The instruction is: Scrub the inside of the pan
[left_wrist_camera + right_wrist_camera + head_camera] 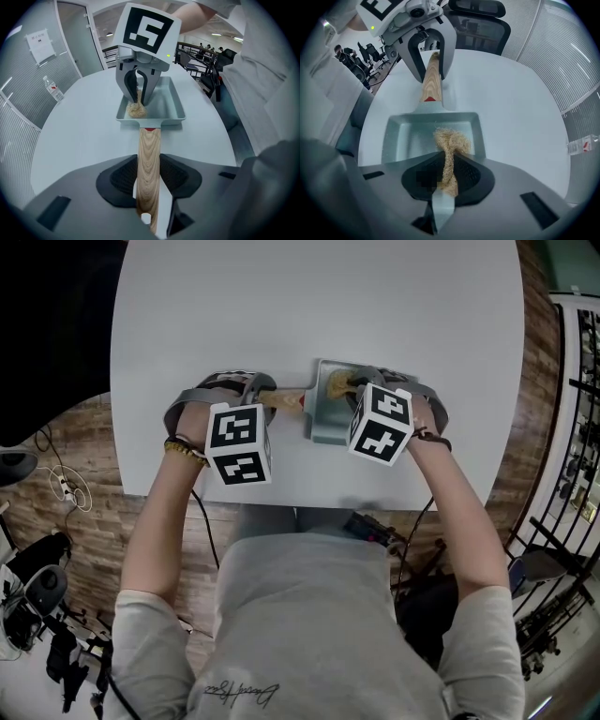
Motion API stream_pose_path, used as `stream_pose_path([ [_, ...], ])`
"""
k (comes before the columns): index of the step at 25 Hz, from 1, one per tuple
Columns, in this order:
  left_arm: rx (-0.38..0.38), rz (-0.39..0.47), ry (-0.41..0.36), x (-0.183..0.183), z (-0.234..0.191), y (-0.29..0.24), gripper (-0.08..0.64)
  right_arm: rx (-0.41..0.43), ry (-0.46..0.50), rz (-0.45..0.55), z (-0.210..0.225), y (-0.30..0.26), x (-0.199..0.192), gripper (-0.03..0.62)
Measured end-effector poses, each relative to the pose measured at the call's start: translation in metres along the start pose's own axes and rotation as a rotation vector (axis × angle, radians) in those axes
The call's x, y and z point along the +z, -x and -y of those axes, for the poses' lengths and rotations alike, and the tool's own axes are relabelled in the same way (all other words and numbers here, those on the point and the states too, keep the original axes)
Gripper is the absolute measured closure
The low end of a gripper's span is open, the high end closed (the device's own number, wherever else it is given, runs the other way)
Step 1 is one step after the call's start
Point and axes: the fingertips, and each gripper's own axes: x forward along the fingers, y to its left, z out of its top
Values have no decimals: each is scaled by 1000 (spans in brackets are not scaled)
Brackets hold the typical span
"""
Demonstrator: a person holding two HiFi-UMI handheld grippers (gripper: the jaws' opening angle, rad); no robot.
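- Left gripper (pixel 149 177), low centre of its view: 2 jaws clamp the pale wooden handle (pixel 149 150).
- Right gripper (pixel 449 178) pinches a tan fibrous scrubber (pixel 451 140), seemingly touching the floor of the grey-blue rectangular metal pan (pixel 412 136), mid-frame on the white table (pixel 281 306).

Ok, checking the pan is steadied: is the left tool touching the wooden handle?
Touching. In the left gripper view the left tool clamps the wooden handle, pads pressed on both sides.

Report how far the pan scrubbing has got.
Done: the left gripper clamps the handle, steadying the pan. In hand: the right gripper presses the scrubber onto the pan floor. Left: covering the rest. How much is already scrubbed cannot be told.
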Motion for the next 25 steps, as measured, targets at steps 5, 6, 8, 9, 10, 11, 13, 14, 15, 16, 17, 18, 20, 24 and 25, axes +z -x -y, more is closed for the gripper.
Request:
stream_pose_path([
  [5,2,-6,2,-3,-3,-4,407,32,-7,-1,-20,-3,-4,525],
  [6,4,-7,2,-3,-4,-4,407,39,-7,0,-25,-3,-4,525],
  [8,5,-8,3,-5,-5,-4,407,61,-7,-2,-35,-4,-3,525],
  [9,6,-9,4,-7,-5,-4,407,74,-7,-4,-40,-4,-3,525],
  [10,6,-9,4,-7,-5,-4,407,88,-8,-6,-44,-4,-3,525],
  [11,6,-9,3,-8,-6,-4,407,100,-8,-9,-49,-4,-4,525],
  [13,6,-9,3,-8,-6,-4,407,124,-9,-15,-57,-3,-6,525],
  [14,6,-9,3,-8,-6,-4,407,135,-9,-17,-60,-3,-7,525],
  [15,5,-9,3,-8,-7,-4,407,146,-10,-17,-63,-3,-7,525],
  [16,4,-8,4,-8,-7,-4,407,155,-13,-16,-66,-2,-7,525],
  [17,3,-7,4,-7,-7,-5,407,163,-18,-14,-68,-2,-7,525],
  [18,3,-7,4,-7,-7,-5,407,169,-22,-12,-70,-3,-8,525],
  [20,3,-7,3,-7,-7,-6,407,178,-27,-11,-74,-3,-8,525],
  [24,0,-7,0,-7,-6,-5,407,184,-17,-14,-76,-3,-8,525],
  [25,2,-8,-7,-7,-6,-5,407,187,-13,-12,-77,-3,-8,525],
])
